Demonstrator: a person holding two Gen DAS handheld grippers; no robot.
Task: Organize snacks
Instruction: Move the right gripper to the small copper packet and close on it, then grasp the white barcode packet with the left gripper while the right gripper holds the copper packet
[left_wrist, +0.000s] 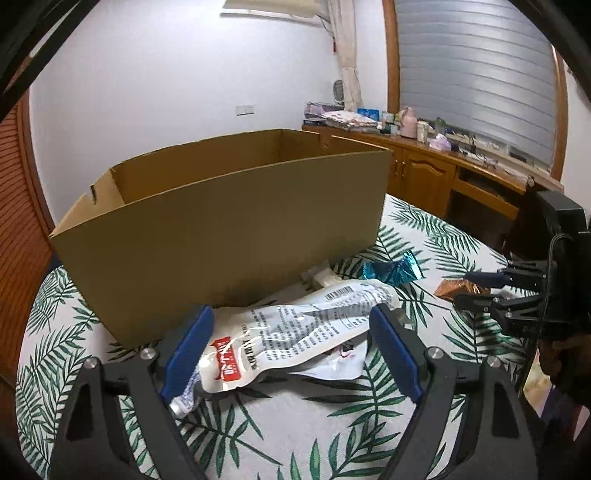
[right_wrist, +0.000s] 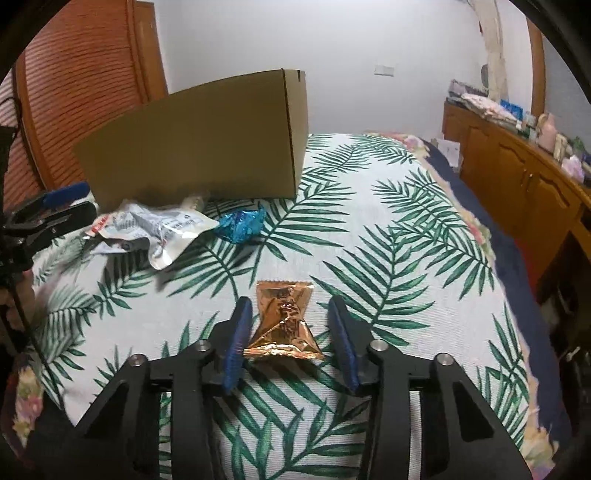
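Both my grippers gape: left (left_wrist: 291, 354) straddles limp white pouch (left_wrist: 288, 336), right (right_wrist: 291, 343) straddles crinkly gold packet (right_wrist: 284, 317); box (left_wrist: 221, 221) at 12.

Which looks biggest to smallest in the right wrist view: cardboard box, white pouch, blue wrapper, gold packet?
1. cardboard box
2. white pouch
3. gold packet, though it lies nearest the camera
4. blue wrapper
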